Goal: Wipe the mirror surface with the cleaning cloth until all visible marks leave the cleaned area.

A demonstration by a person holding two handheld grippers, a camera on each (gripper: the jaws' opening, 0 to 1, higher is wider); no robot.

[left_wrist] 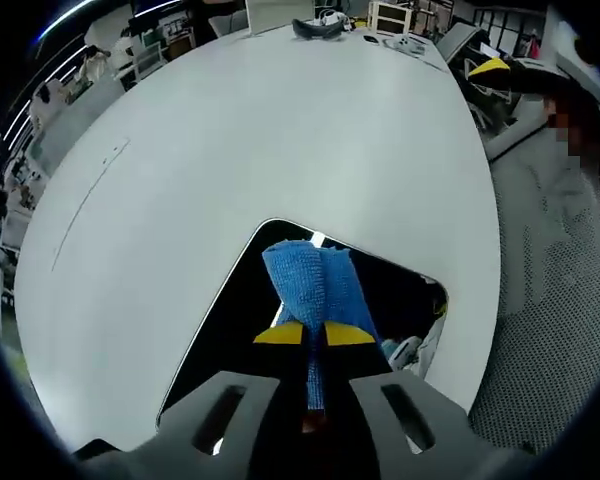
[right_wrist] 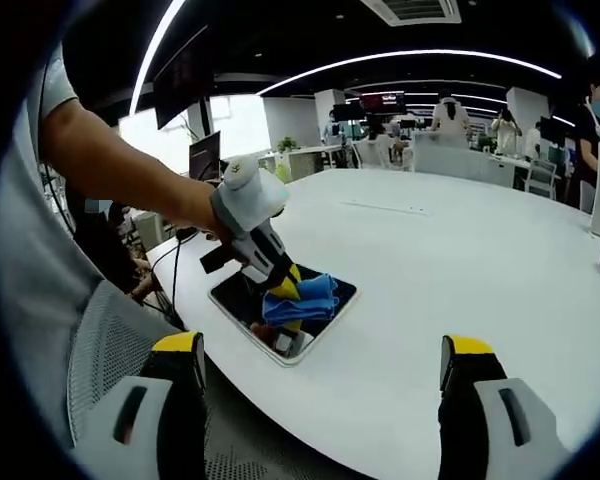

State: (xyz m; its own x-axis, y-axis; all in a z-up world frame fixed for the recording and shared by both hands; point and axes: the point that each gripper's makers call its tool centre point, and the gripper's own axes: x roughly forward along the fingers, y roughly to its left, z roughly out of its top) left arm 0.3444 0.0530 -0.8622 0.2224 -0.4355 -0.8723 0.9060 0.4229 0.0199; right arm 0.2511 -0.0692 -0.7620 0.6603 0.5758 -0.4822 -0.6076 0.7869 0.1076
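Observation:
A flat mirror (left_wrist: pixel 230 330) with a pale rim lies near the edge of the white table (left_wrist: pixel 280 140). My left gripper (left_wrist: pixel 315 335) is shut on a blue cleaning cloth (left_wrist: pixel 305 280), which is pressed onto the dark glass. From the right gripper view, that same left gripper (right_wrist: pixel 288 288) comes in from the left, held by a person's hand, with the blue cloth (right_wrist: pixel 305 298) on the mirror (right_wrist: pixel 242 296). My right gripper (right_wrist: pixel 320 365) hovers open above the table edge, well short of the mirror, with nothing between its yellow-tipped fingers (right_wrist: pixel 467 350).
A mesh chair back (left_wrist: pixel 550 300) stands right beside the table edge. Dark items and boxes (left_wrist: pixel 320 25) lie at the far end of the table. A person's arm (right_wrist: pixel 120 160) reaches over from the left. People and desks (right_wrist: pixel 450 120) stand in the background.

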